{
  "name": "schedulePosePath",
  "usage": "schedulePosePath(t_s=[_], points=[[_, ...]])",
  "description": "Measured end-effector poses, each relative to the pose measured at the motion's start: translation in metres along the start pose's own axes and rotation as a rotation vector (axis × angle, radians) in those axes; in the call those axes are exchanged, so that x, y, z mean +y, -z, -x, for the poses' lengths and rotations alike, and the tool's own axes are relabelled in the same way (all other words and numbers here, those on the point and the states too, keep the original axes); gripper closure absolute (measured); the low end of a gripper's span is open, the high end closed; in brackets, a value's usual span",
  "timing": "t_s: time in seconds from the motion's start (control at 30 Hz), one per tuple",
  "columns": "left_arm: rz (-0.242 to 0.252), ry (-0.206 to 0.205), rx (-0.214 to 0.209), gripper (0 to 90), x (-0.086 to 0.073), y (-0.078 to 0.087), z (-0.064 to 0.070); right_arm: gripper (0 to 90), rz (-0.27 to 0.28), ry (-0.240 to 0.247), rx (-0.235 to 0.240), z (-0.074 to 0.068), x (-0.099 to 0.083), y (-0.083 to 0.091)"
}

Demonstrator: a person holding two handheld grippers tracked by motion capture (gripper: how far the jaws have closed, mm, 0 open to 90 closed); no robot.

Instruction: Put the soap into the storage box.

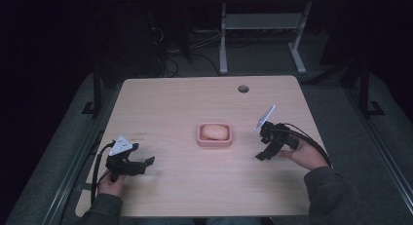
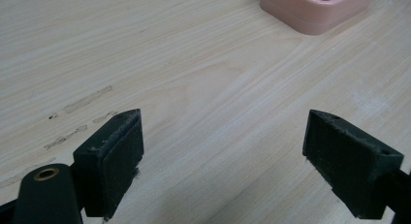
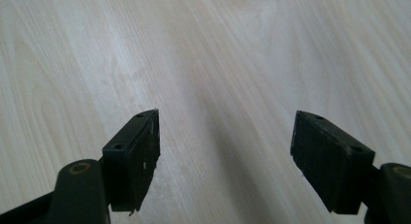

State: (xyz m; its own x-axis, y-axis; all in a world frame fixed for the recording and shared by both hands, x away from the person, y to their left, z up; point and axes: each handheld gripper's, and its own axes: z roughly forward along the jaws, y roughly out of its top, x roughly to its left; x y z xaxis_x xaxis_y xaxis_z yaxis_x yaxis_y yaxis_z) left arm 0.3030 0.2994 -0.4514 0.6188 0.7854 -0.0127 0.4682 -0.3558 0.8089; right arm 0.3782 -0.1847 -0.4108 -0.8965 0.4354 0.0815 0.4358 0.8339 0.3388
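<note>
A pink soap dish [image 1: 214, 136] sits mid-table with a pale pink bar of soap [image 1: 215, 131] lying in it. A corner of that dish [image 2: 315, 10] shows at the top of the left gripper view. My left gripper [image 1: 146, 162] is held low at the front left, jaws wide apart and pointing right toward the dish, nothing between them [image 2: 223, 151]. To the right of the dish, my right gripper [image 1: 264, 154] tilts down at the bare wood, open and empty [image 3: 225, 146].
The wooden table [image 1: 170, 103] has a round cable hole [image 1: 243, 88] at its back right. Faint scuff marks [image 2: 82, 112] lie on the wood left of my left gripper. Desk legs and cables stand on the dark floor behind.
</note>
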Motion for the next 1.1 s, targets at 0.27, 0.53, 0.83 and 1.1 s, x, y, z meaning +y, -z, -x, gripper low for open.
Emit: schedulePosePath(t_s=[0.27, 0.53, 0.83, 1.1], points=[[0.002, 0.002, 0.003, 14.3, 0.0, 0.0, 0.0, 25.5, 0.014, -0.012, -0.002, -0.006, -0.019, -0.003], [-0.007, -0.01, 0.004, 14.3, 0.0, 0.0, -0.001, 25.5, 0.03, -0.031, -0.013, -0.014, -0.04, -0.004], [-0.003, -0.004, 0.006, 14.3, -0.001, -0.001, 0.0, 25.2, 0.057, -0.045, -0.035, -0.024, -0.058, -0.005], [0.0, -0.002, 0.006, 14.3, -0.001, -0.001, 0.001, 21.5, 0.109, -0.074, -0.068, -0.034, -0.071, -0.005]])
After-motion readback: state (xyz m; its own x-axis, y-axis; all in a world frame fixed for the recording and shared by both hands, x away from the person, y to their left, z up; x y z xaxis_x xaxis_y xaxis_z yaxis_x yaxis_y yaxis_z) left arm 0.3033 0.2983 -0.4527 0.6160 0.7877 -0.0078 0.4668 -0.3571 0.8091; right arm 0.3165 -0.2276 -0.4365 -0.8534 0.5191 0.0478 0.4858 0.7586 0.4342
